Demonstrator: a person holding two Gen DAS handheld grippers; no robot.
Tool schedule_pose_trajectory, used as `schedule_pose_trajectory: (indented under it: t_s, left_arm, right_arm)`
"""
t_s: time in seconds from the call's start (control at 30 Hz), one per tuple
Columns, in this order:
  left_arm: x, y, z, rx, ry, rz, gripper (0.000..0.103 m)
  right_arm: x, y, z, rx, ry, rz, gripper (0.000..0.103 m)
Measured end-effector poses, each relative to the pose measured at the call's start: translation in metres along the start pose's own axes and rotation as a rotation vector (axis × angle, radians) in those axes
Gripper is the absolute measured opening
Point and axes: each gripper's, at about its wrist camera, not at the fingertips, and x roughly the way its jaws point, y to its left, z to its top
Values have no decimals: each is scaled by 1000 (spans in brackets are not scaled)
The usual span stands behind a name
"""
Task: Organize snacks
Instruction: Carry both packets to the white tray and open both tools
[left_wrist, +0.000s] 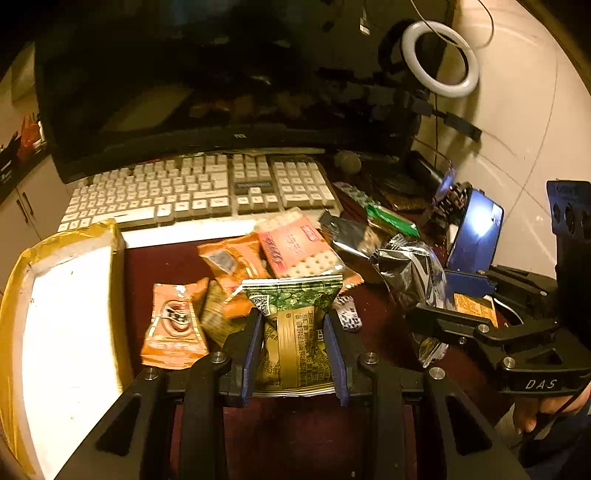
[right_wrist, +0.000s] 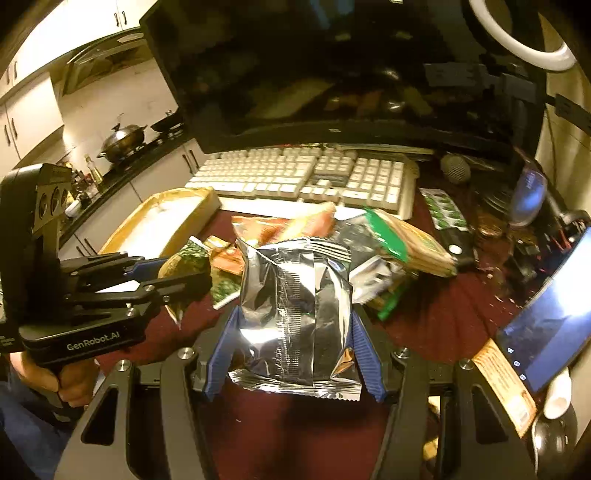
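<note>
dark red desk top (left_wrist: 166, 258) w/ a white keyboard (left_wrist: 207, 192) and a big dark monitor (left_wrist: 221, 81) at the back; kitchen counter w/ a pot (right_wrist: 123, 142) shows far left in the right wrist view.

left gripper (left_wrist: 294, 350) is clamped on a green-and-tan snack packet (left_wrist: 295, 332), both blue pads pressed into its sides, packet upright and off the desk as far as i can tell. right gripper (right_wrist: 295, 354) is clamped on a silver foil snack bag (right_wrist: 295, 314), pads hugging both edges, bag also lifted above the pile.

box (left_wrist: 66, 332) w/ yellow-taped rim sits at the left of the desk, just beside the keyboard's near corner. its white inside looks bare in both views, no snack in it that i can see.

rest of the snacks are in a loose heap btw the keyboard and the grippers: orange packet (left_wrist: 173, 328) lying flat near the box, another orange one (left_wrist: 229, 258), pink cracker pack (left_wrist: 295, 251), green-ended cracker sleeve (right_wrist: 410, 243), more foil wrappers, some overlapping. phone (right_wrist: 550, 325) leans at the right, not part of the job.

progress, my read: early. two items picked, none placed, approx. 6+ left in the heap. if the box is the target (prob., can't be sure), both held packs need to go left into it, then the heap gets cleared piece by piece.
</note>
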Motion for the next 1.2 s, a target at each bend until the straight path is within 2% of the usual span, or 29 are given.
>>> schedule_pose_trajectory:
  t_s: [0.57,0.9,1.2]
  left_arm:
    - [-27,56,-2,-97,-62,69,34]
    - [-52,97,-3,-148,-106,133,34]
    - [-69,131,-1,-161,-111,203,34]
  right_arm:
    - [31,37,31,22,24,99,59]
    - [47,81,58,-27,35,162,59]
    - [64,116,82,-70,59,193,59]
